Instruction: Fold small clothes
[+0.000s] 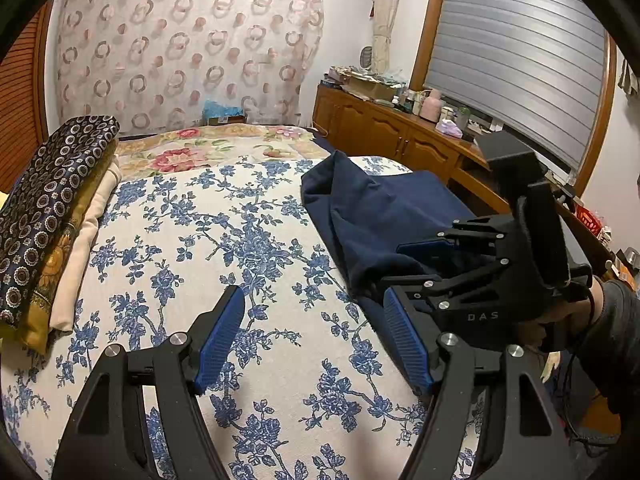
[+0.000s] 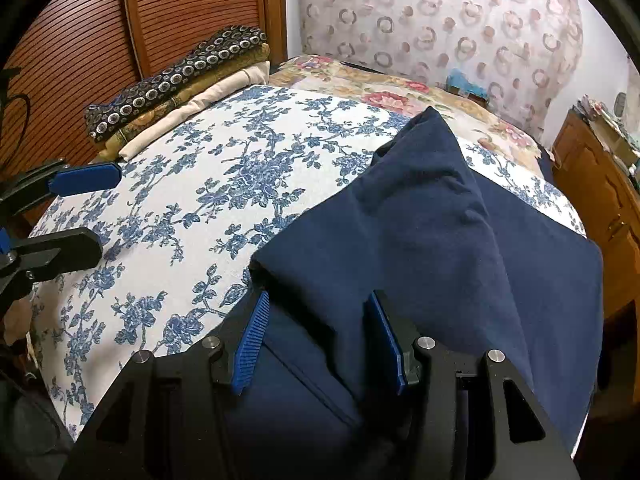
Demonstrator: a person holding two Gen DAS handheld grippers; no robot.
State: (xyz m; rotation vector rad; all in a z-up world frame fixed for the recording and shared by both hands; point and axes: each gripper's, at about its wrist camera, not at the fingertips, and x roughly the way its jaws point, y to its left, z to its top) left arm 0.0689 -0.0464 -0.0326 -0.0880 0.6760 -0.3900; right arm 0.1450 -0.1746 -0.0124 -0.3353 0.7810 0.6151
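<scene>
Here the right gripper [image 2: 316, 338] straddles the navy garment [image 2: 440, 220], jaws apart.

Folded patterned fabrics [image 1: 48, 216] stacked beside a wooden headboard [image 2: 80, 48], cluttered wooden cabinet [image 1: 384, 128] under a shuttered window [image 1: 520, 64]

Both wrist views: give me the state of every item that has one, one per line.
Navy garment: unfolded, rumpled, one part peaked up, on the bed.
Left gripper: open, empty, over the floral bedspread.
Right gripper: open, jaws astride the garment's near edge, not clamped.
Folded fabrics: stacked by the headboard.
Cabinet doors: closed.
</scene>
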